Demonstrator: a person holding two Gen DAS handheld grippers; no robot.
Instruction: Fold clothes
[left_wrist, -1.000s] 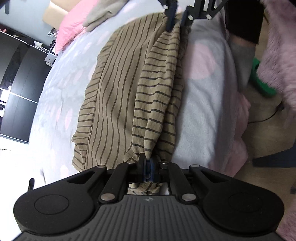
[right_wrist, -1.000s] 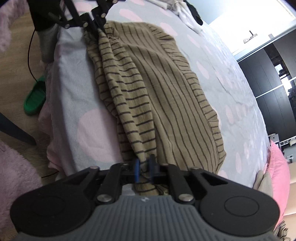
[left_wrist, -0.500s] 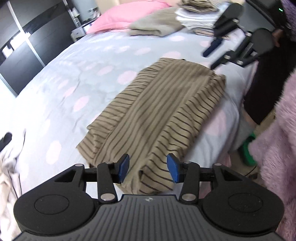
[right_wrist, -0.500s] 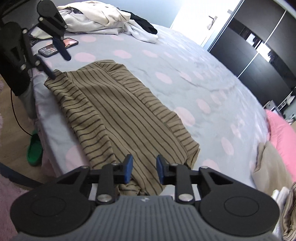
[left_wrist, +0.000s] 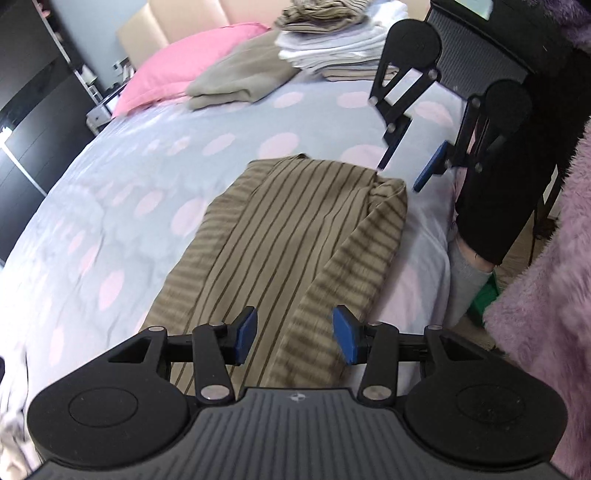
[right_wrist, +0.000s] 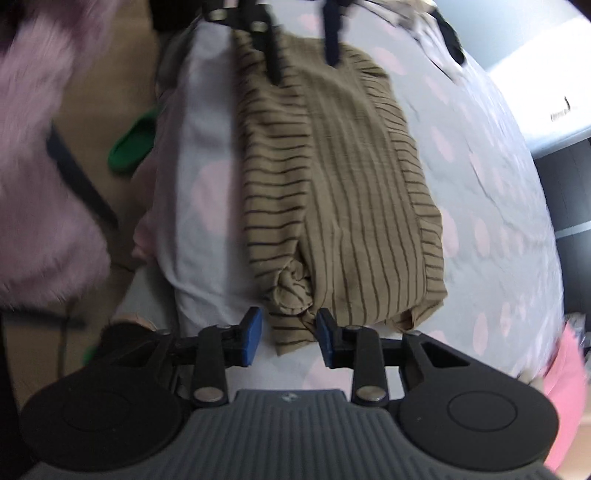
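Striped brown garment (left_wrist: 295, 236) lying flat on the dotted bed (left_wrist: 155, 177), folded lengthwise with both side panels turned in, near the bed's edge. Left gripper (left_wrist: 294, 335) above one end, fingers parted fairly wide, nothing pinched. Right gripper (right_wrist: 289, 336) at the opposite end over a bunched corner, fingers set narrower, cloth showing between them but not pressed. Folded clothes (left_wrist: 332, 44) and pink pillow (left_wrist: 184, 74) stacked beyond.

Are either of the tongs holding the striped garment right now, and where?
Neither. Left tongs and right tongs are open above the striped garment.
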